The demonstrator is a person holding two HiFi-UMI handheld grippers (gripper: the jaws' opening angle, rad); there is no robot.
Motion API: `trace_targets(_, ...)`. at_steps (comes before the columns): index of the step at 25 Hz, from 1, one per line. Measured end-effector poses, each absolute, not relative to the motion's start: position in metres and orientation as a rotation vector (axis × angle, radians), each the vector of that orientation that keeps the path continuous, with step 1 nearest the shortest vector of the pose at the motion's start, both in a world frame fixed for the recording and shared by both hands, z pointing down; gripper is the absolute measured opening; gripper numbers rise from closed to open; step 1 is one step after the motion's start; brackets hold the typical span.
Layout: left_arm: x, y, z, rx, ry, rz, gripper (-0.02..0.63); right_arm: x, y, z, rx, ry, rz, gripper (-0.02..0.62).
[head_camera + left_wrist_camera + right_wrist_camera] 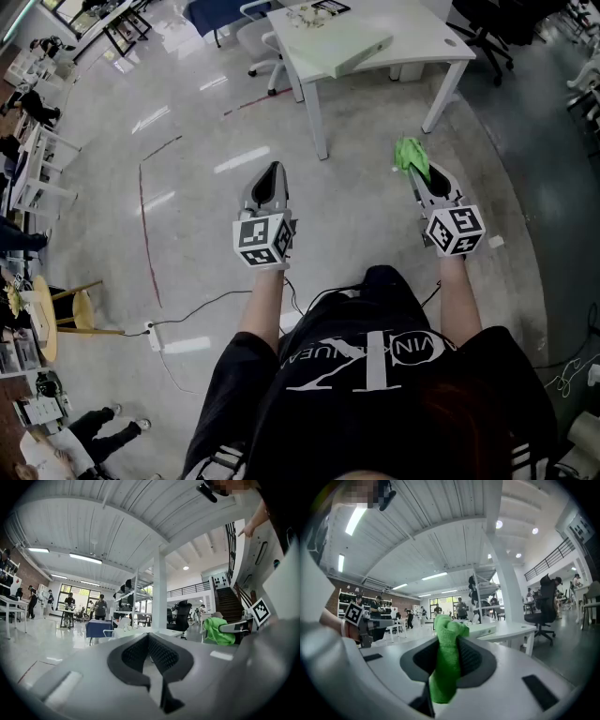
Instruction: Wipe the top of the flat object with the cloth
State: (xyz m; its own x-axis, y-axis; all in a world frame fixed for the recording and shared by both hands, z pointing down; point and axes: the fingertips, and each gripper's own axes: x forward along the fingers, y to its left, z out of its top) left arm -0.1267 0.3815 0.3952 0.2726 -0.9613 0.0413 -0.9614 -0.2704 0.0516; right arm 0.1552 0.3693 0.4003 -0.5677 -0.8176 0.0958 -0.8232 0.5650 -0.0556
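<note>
Right claw on cloth — right gripper view

Seemingly open floor before table

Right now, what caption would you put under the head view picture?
Standing short of the white table, right gripper clamps a green cloth, left gripper shut and empty.

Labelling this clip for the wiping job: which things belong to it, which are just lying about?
Job: green cloth clamped in the right gripper; flat pale-green object on the white table.
Lying about: office chair, wooden stool, floor cable; left gripper, shut and empty.
</note>
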Motion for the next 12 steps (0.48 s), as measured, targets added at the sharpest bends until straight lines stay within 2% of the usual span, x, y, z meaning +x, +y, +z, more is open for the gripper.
trace_targets(12, -0.135, 0.373, 0.398, 2.426, -1.875, 0.000, 0.011, 0.145, 0.358, 0.401, 1.410, -2.737, 0.133, 0.084)
